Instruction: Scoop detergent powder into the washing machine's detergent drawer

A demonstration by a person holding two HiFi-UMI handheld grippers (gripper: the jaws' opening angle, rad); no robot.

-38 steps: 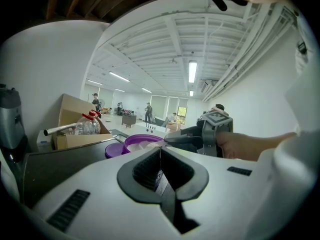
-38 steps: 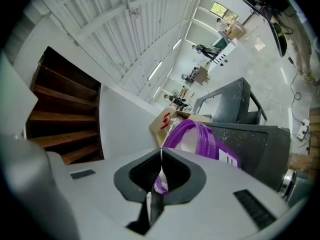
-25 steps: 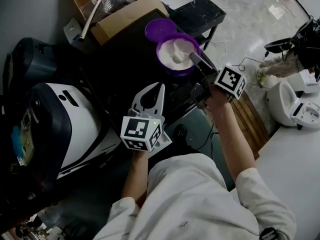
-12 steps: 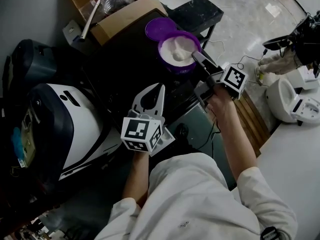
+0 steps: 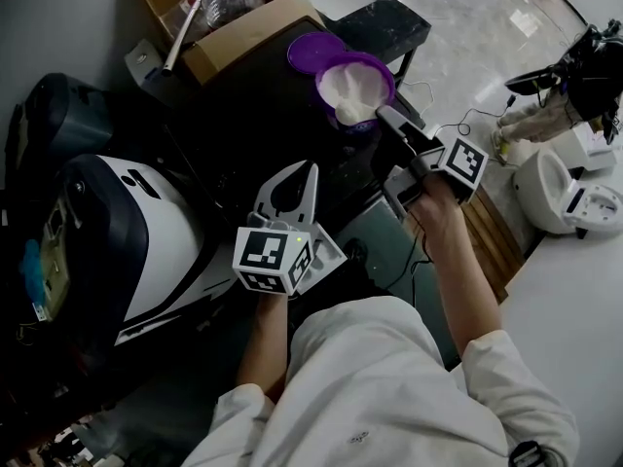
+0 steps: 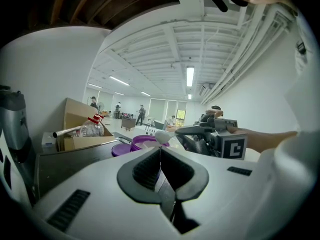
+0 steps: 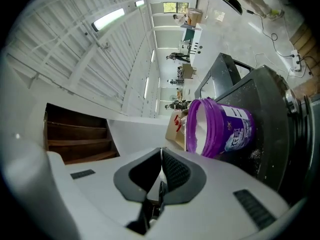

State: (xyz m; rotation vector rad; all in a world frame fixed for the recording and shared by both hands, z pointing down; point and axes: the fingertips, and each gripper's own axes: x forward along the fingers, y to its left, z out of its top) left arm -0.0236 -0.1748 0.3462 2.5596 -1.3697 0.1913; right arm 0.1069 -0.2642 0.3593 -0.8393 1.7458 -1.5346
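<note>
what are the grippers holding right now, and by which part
The right gripper holds a white scoop by its handle, with the bowl sticking out past the jaw tips. The left gripper is shut on nothing.

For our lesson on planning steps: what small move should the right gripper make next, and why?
Probably lift the scoop level and clear of the purple tub: the right gripper holds it heaped with powder just at the tub's near rim.
</note>
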